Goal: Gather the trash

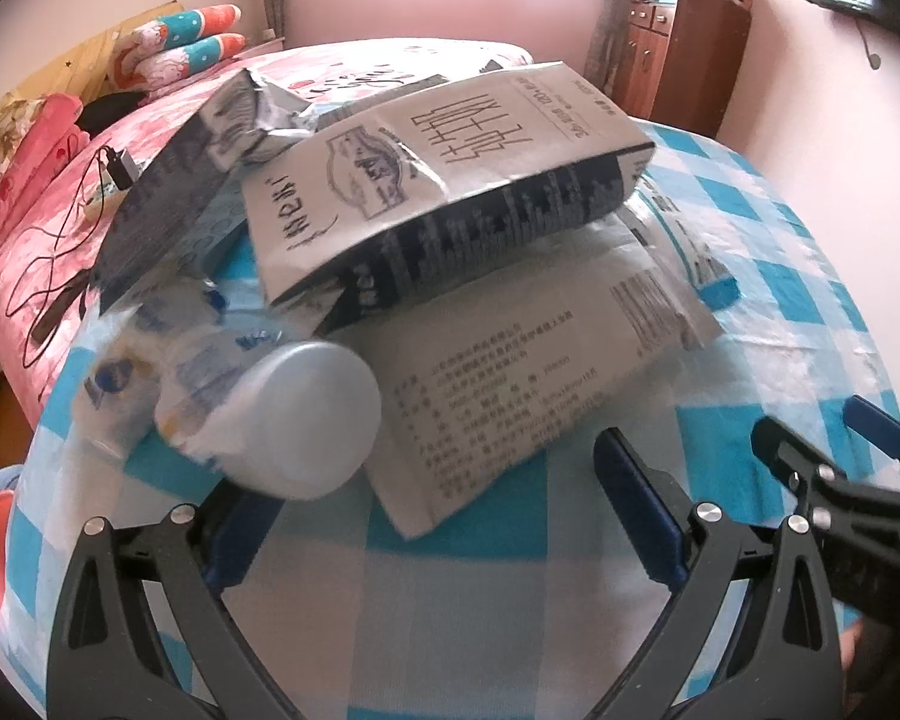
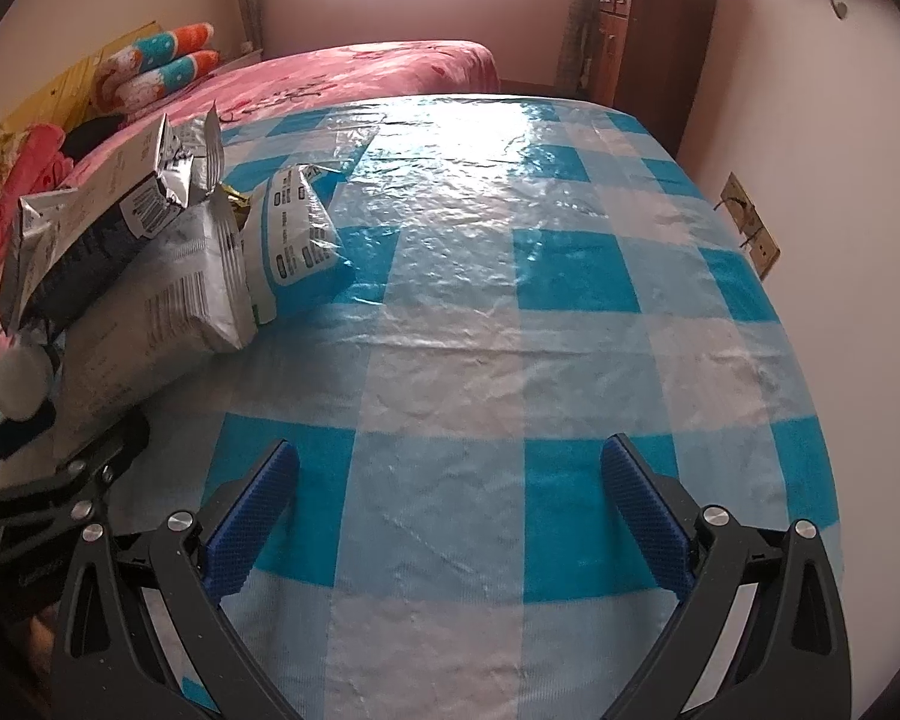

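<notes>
Trash lies heaped at the left of the blue-checked tablecloth [image 2: 450,312]: a plastic bottle [image 1: 306,420] with a pale cap, a flat grey pouch [image 1: 528,372] under a milk carton [image 1: 450,180]. Left gripper [image 1: 438,516] gapes wide just before the bottle and pouch, holding nothing; right gripper [image 2: 450,504] gapes over bare cloth. Behind stands a pink bed [image 2: 360,72].

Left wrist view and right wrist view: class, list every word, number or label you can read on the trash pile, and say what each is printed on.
"纯牛奶": probably, upside down in the left wrist view; large characters on the top carton.
Top carton, small print and script word: too blurred to read.
White bag: rows of small print, unreadable.
Bottle: label blurred.
Barcode in the right wrist view: digits unreadable.
Pouch: label boxes too small to read.
</notes>
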`<state>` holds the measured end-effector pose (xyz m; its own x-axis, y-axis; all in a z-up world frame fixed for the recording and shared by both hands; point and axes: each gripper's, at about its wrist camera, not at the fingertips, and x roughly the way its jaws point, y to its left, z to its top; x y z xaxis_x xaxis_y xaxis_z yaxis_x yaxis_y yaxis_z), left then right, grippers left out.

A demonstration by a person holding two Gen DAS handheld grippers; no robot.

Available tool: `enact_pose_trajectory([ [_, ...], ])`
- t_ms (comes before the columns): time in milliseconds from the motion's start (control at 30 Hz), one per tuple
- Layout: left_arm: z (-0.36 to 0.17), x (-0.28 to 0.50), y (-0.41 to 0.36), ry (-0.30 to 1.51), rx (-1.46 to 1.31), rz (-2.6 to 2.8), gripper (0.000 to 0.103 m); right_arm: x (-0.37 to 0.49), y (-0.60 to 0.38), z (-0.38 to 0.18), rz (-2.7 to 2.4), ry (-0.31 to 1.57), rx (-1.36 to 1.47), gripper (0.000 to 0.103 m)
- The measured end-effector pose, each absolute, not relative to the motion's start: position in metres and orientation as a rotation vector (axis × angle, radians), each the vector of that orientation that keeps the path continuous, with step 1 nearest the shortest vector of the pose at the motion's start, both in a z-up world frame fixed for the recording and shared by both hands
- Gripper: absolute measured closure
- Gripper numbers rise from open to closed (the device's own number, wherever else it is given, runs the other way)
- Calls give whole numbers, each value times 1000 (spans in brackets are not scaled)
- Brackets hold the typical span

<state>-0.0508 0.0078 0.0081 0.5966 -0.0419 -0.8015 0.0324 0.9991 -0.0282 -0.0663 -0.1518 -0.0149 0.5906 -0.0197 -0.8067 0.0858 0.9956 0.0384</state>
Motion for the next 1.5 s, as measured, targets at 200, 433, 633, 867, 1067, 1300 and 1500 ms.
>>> enact_pose_trajectory([
  [200,21,-78,14,896,5,-66,4,-94,-149,2,-60,848,83,4],
  [433,48,-104,27,850,-16,-72,4,-136,-137,37,-13,691,73,4],
  [633,71,-130,41,801,-17,-56,4,-163,-119,70,14,588,72,4],
  [867,92,-152,59,720,1,-17,4,-193,-110,104,-11,500,89,4],
  [1067,101,-164,73,680,-7,0,4,-212,-107,119,-42,472,112,4],
  [1300,103,-174,89,663,-13,26,4,-219,-107,118,-49,494,132,4],
  [1500,102,-179,98,658,-16,42,4,-221,-102,118,-56,484,100,4],
])
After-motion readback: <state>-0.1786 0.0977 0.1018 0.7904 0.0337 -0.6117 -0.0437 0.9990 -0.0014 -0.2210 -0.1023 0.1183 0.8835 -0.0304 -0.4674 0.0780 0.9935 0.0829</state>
